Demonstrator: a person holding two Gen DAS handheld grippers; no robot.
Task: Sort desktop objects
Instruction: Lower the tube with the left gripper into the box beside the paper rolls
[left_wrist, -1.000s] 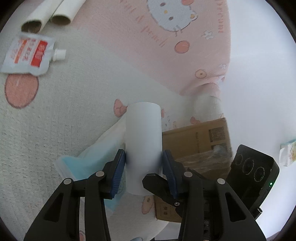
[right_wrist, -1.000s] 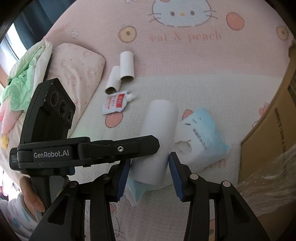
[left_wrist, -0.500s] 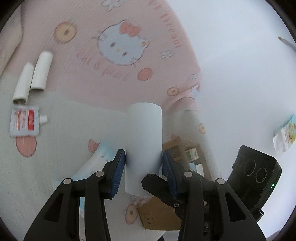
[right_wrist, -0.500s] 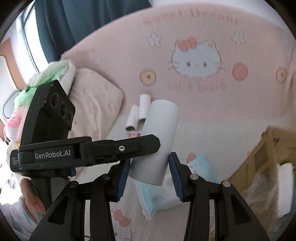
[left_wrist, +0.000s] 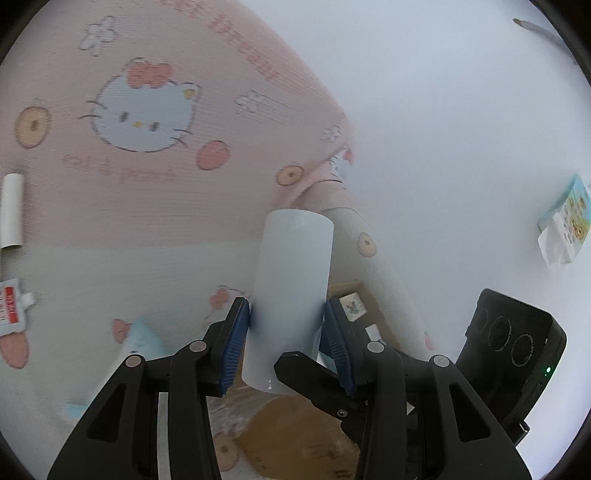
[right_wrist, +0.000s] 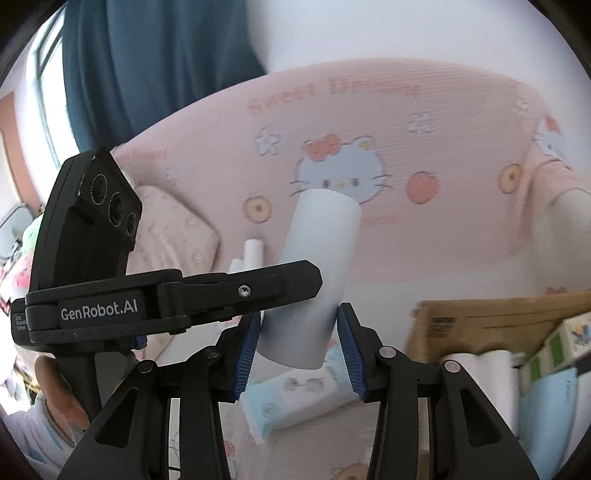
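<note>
My left gripper (left_wrist: 286, 341) is shut on a white roll (left_wrist: 291, 295) and holds it up in the air above the bed, over the edge of a brown cardboard box (left_wrist: 354, 295). In the right wrist view the same roll (right_wrist: 314, 280) stands between my right gripper's (right_wrist: 297, 349) blue pads, and the left gripper's black fingers (right_wrist: 236, 291) cross in front of it; the right pads stand close to the roll with a small gap on the right side. The cardboard box (right_wrist: 498, 317) holds white rolls and cartons.
A pink Hello Kitty sheet (left_wrist: 147, 110) covers the bed. A blue wipes pack (right_wrist: 295, 398) lies below the roll. Two thin tubes (right_wrist: 251, 254) and a red-and-white pouch (left_wrist: 11, 306) lie farther left. A pillow (right_wrist: 177, 236) and dark curtain (right_wrist: 147, 66) are behind.
Both grippers have lifted with the white roll, off the wipes pack and toward the cardboard box. The box's inside has come into view at the right.
</note>
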